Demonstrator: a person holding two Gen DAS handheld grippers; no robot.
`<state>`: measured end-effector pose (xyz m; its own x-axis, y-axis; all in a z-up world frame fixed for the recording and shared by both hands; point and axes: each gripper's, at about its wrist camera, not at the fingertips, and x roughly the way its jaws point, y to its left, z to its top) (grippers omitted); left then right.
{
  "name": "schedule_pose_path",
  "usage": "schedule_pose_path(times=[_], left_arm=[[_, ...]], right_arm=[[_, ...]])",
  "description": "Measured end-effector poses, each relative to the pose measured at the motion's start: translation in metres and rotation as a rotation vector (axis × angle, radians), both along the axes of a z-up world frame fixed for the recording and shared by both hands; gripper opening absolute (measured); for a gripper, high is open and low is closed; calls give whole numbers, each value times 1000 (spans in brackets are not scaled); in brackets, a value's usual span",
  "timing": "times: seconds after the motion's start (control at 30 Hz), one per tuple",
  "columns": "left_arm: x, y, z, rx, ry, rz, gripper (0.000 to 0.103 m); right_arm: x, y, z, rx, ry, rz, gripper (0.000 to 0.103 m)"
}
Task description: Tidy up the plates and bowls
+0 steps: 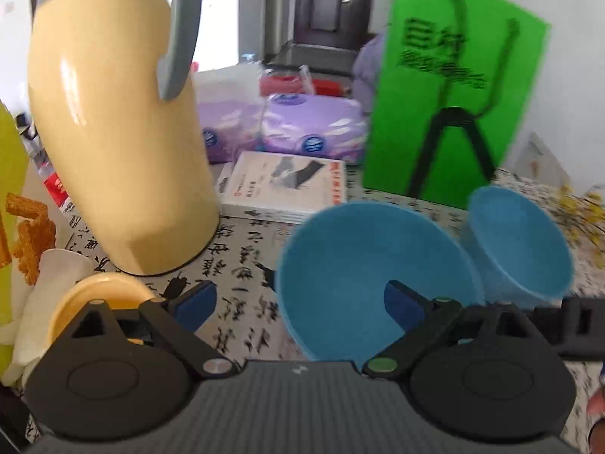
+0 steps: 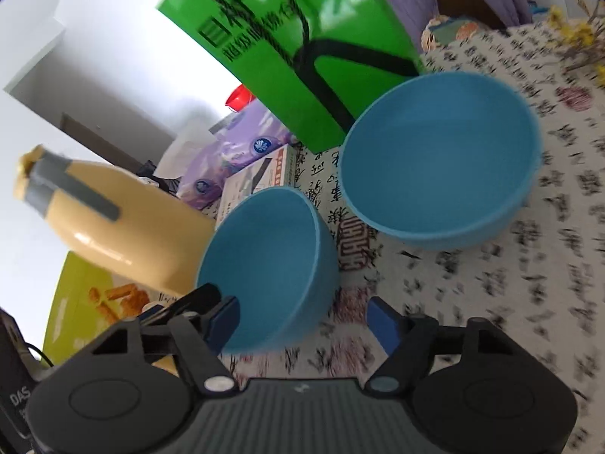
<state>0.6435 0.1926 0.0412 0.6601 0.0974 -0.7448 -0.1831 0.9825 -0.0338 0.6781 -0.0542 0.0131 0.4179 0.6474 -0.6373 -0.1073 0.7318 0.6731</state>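
A table (image 2: 548, 272) under a white cloth printed with black calligraphy carried everything. Largest at the back stood a bright green paper carrier bag with black cord handles (image 1: 453, 90), and to the left a tall cream-yellow jug with a grey handle (image 1: 121, 143), its base close to the open middle of the cloth. A white book (image 1: 283, 189) lay flat between them, in front of purple tissue packs (image 1: 310, 128).

Of the task's things, a larger blue plastic bowl (image 2: 438, 159) sat upright just in front of the bag. A smaller blue plastic bowl (image 2: 264, 261) appeared tilted, its mouth turned toward the right-wrist camera, beside the jug's base. A small yellow plate (image 1: 102, 295) lay low at the left, half hidden behind the left claw's housing.

The left claw (image 1: 298, 302) had its blue pads spread apart, its right pad over the near rim of a blue bowl (whether touching, I could not tell). The right claw (image 2: 306, 321) was also spread wide and gripped nothing, its left pad just beside the smaller bowl's lower rim.

The coming move seemed to turn on that smaller bowl: it lay ahead and left of the right claw, closest to it, while the larger bowl lay further ahead and right. Bare cloth at the right offered room; the jug and bag crowded the left and back.
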Motion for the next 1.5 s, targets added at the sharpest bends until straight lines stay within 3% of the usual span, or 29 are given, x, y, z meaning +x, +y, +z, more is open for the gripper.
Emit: schedule_pose_path(times=[0.1,0.17,0.2,0.27,0.37,0.67,0.8,1.03,1.5], left_arm=[[12,3,-8,0,8,-7,75],[16,4,-14,-27,31,-24,47],[18,5,-17,-43,43,-23,39],[19,6,-22,-42,82,-4,23],[11,9,-28,-79,120,8,10],[-54,-27,-10,-83,106,-11,10],[-79,-52,-8,-120,131,-15,10],[-106,-122,-16,-194,154,-73,11],[-130,-281,-30,-296,192,-278,16]], right_arm=[[14,9,-10,-7,5,-1,46],[18,13,-16,-18,2,-5,37],[20,13,-18,-31,-2,-5,26],[19,14,-20,-54,-21,6,22],[14,10,-23,-69,-16,19,15],[-36,-21,-27,-81,22,41,7],[-62,-48,-20,-91,10,38,7],[-95,-126,-16,-135,18,-19,7],[-140,-307,-27,-165,67,-189,8]])
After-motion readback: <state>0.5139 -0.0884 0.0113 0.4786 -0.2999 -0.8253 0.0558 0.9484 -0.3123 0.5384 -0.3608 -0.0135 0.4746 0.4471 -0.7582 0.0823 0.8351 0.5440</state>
